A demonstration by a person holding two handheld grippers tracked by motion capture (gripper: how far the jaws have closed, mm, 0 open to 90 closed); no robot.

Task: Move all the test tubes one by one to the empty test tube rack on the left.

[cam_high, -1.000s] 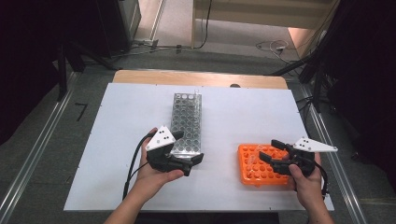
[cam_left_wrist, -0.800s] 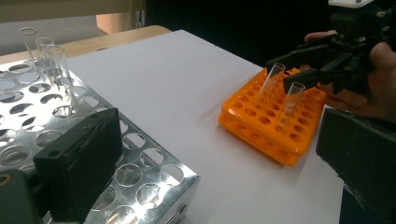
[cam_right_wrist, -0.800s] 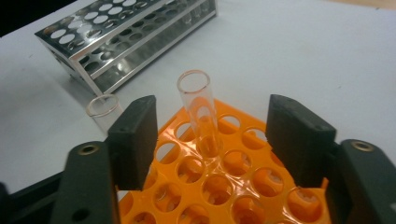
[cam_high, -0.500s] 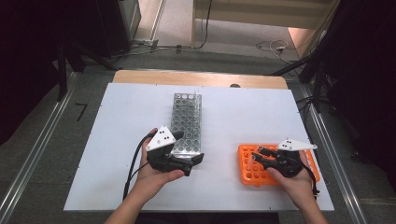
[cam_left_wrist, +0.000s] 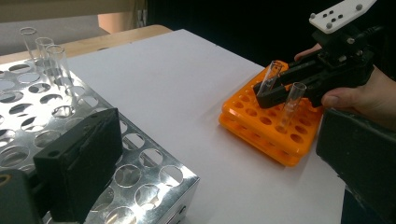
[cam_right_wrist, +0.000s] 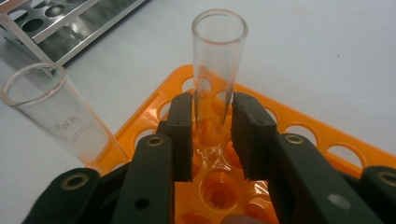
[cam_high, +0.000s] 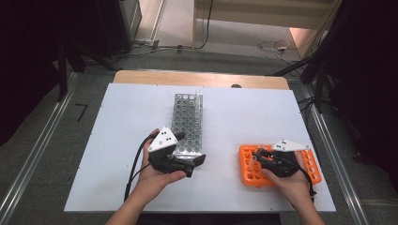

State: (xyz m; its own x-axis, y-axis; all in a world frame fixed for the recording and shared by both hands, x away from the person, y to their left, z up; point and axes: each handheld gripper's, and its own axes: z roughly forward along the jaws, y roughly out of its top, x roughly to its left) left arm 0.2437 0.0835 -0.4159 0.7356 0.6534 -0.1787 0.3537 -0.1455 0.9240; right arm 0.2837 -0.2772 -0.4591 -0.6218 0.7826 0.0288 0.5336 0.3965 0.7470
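White counter (cam_high: pixel 117 140) on a wooden top, flanked by metal rails and grey floor (cam_high: pixel 42 136); dark curtains at both sides, cables (cam_high: pixel 272 46) trailing on the floor beyond the far edge. Near the middle, a metal rack (cam_high: pixel 187 123) running lengthwise away from the person, three clear tubes (cam_left_wrist: pixel 44 53) upright at its far end. At the near right, an orange rack (cam_high: pixel 251 166) lying flat on the counter. Left claw (cam_high: pixel 197 161) resting at the near end of the metal rack, jaws well apart and holding nothing, one jaw lying over the rack's holes in the left gripper view. Right claw (cam_right_wrist: pixel 212 135) over the orange rack, jaws close on either side of a glass tube (cam_right_wrist: pixel 217 70) standing upright in a hole; contact looks near complete, though a thin gap on each side cannot be ruled out through the clear glass. A second tube (cam_right_wrist: pixel 58 119) leaning in a hole just beside it. Compared with a second ago: right claw moved in from the orange rack's right edge to over its left part; left claw and metal rack unchanged in place.
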